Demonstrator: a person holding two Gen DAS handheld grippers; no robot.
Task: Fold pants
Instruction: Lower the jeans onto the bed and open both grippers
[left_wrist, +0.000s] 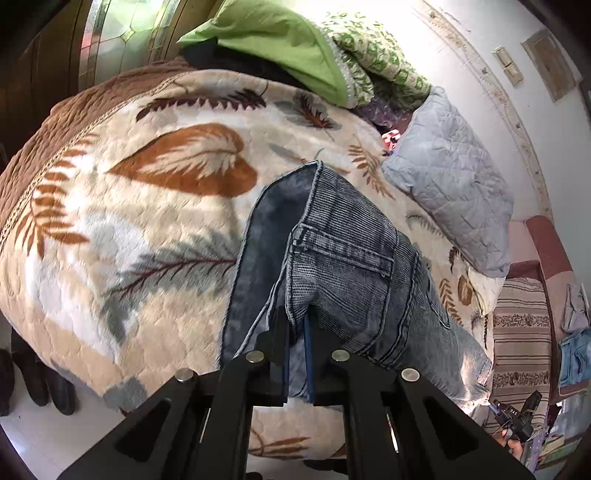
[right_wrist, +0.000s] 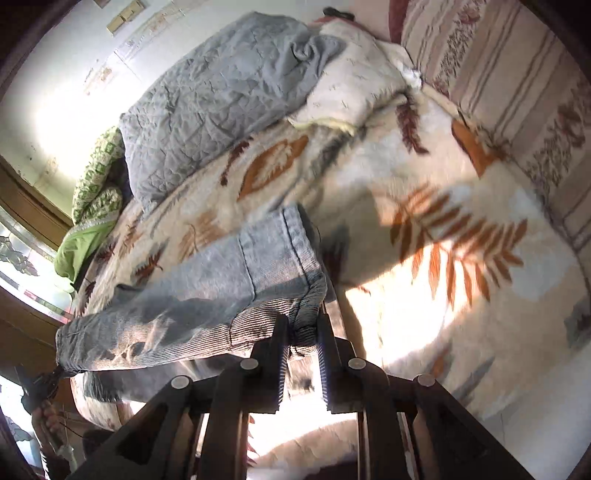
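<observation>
Grey-blue denim pants (left_wrist: 343, 266) lie on a leaf-patterned blanket (left_wrist: 147, 206), waist and back pocket toward the left wrist view. My left gripper (left_wrist: 297, 325) is shut on the waistband edge, the fabric pinched between its black fingers. In the right wrist view the pants (right_wrist: 221, 288) stretch off to the left, lifted a little off the blanket (right_wrist: 443, 295). My right gripper (right_wrist: 302, 325) is shut on the hem end of the leg, bunched between its ridged fingers.
A grey quilted pillow (left_wrist: 454, 177) and a green cushion (left_wrist: 280, 48) lie at the far side of the bed. A striped cover (right_wrist: 517, 85) lies beside the blanket. Dark shoes (left_wrist: 44, 384) stand on the white floor by the bed edge.
</observation>
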